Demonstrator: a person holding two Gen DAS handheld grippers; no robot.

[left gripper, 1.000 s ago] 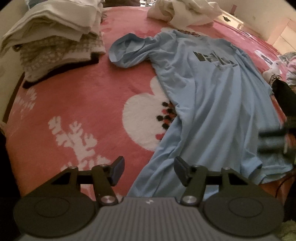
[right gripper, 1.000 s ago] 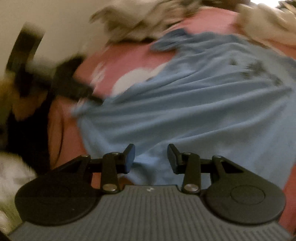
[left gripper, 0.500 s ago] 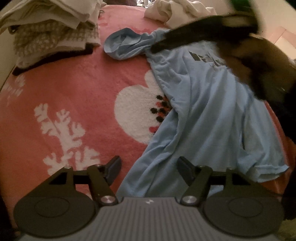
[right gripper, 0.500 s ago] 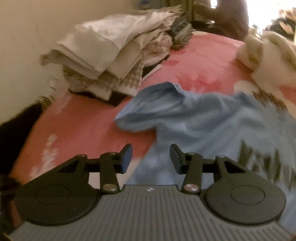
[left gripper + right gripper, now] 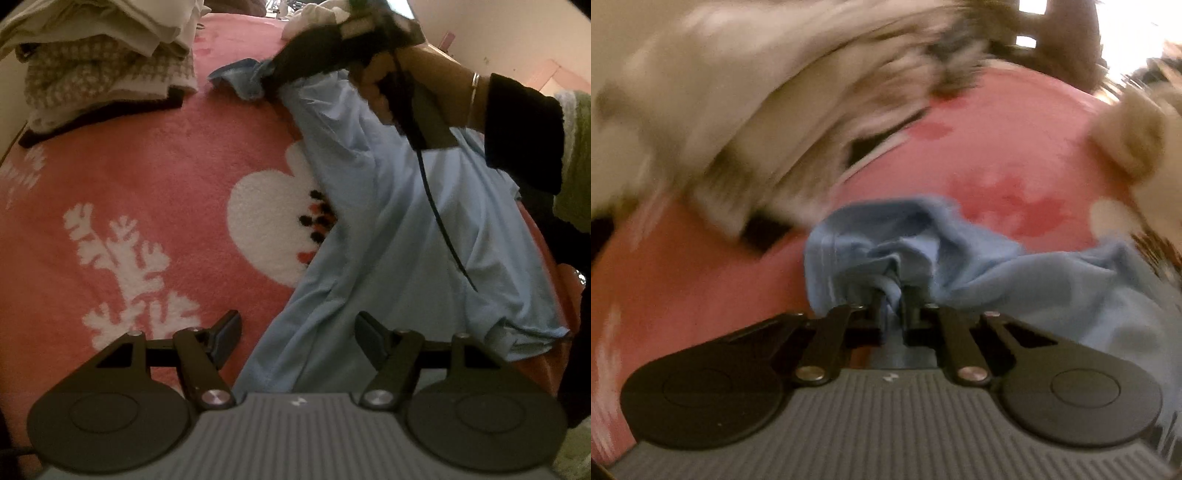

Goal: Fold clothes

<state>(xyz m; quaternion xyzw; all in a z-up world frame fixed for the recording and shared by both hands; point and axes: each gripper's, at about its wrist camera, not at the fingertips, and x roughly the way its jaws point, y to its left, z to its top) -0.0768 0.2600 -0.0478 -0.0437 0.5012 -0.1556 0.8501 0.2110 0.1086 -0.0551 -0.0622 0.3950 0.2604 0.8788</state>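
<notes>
A light blue T-shirt lies spread on a pink blanket with white patterns. My left gripper hovers open over the shirt's near hem, nothing between its fingers. At the far end, a person's hand holds the right gripper at the shirt's sleeve. In the right wrist view, my right gripper is shut on the bunched blue sleeve, with cloth pinched between the pads.
A stack of folded clothes sits at the blanket's far left corner. A pale crumpled garment lies at the far right. A black cable hangs from the right gripper across the shirt.
The right gripper swept from the shirt's near hem to the far sleeve and closed on it. My left gripper stayed over the near hem and opened slightly wider.
</notes>
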